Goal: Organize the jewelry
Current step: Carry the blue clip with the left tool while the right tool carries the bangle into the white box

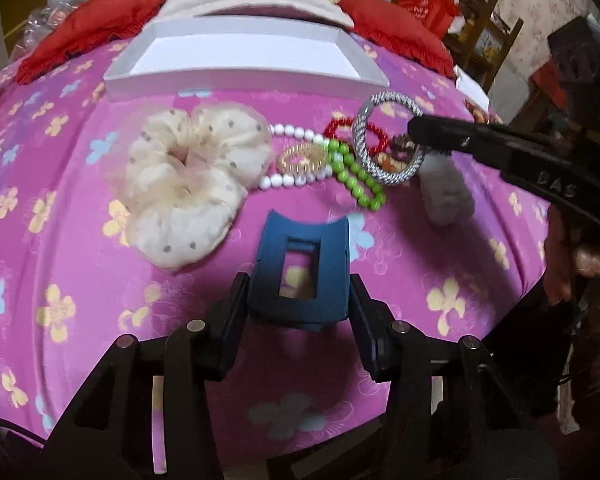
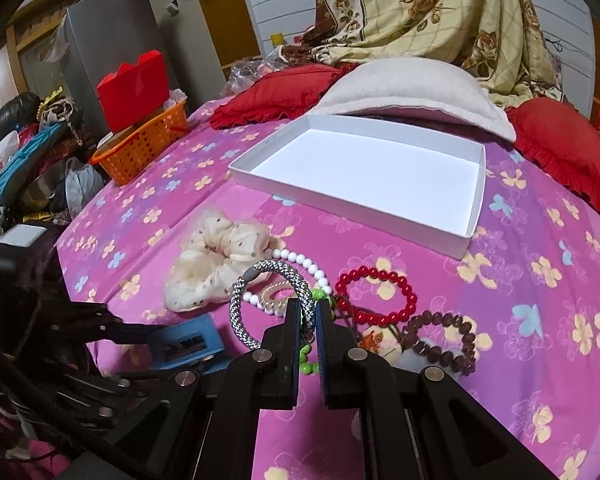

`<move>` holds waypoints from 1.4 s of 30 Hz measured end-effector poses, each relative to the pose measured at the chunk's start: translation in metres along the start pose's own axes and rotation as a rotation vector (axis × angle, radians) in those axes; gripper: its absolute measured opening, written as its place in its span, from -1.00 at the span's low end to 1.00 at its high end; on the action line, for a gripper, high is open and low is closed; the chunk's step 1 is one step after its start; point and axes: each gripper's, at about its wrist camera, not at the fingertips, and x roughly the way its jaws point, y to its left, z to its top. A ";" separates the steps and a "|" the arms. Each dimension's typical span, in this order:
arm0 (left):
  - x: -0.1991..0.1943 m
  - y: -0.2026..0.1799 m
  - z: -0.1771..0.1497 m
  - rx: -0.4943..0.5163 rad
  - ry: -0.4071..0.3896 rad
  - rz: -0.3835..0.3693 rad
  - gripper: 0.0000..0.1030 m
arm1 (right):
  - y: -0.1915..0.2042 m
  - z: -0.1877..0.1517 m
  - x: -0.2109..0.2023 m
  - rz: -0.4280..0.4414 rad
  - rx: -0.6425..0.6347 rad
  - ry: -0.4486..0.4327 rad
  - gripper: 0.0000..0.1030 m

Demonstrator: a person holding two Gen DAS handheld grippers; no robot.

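Observation:
My left gripper (image 1: 298,300) is shut on a blue hair claw clip (image 1: 300,268) and holds it just above the pink bedspread; the clip also shows in the right wrist view (image 2: 190,344). My right gripper (image 2: 309,308) is shut on a silver-grey woven hair tie (image 2: 268,300) and lifts it above the pile; the tie also shows in the left wrist view (image 1: 384,140). A shallow white box (image 2: 364,168) lies open behind the pile (image 1: 240,60). On the bed lie a cream scrunchie (image 1: 184,176), a white bead bracelet (image 1: 296,156), a green bead bracelet (image 1: 360,180), a red bead bracelet (image 2: 376,296) and a brown bead bracelet (image 2: 444,340).
A gold spiral hair tie (image 1: 304,158) and a white fluffy item (image 1: 446,192) lie among the jewelry. Red cushions (image 2: 276,96) and a white pillow (image 2: 412,88) sit behind the box. An orange basket (image 2: 144,144) with a red box stands at the bed's left edge.

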 end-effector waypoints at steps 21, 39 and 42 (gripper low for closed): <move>-0.046 0.018 0.065 -0.035 -0.186 0.024 -0.16 | -0.048 0.042 0.007 -0.088 0.074 -0.037 -0.87; 0.046 0.120 0.212 -0.188 -0.197 0.202 -0.16 | -0.138 0.094 0.091 -0.202 0.190 0.123 -0.87; 0.064 0.134 0.217 -0.206 -0.183 0.244 -0.16 | -0.141 0.093 0.097 -0.196 0.184 0.131 -0.87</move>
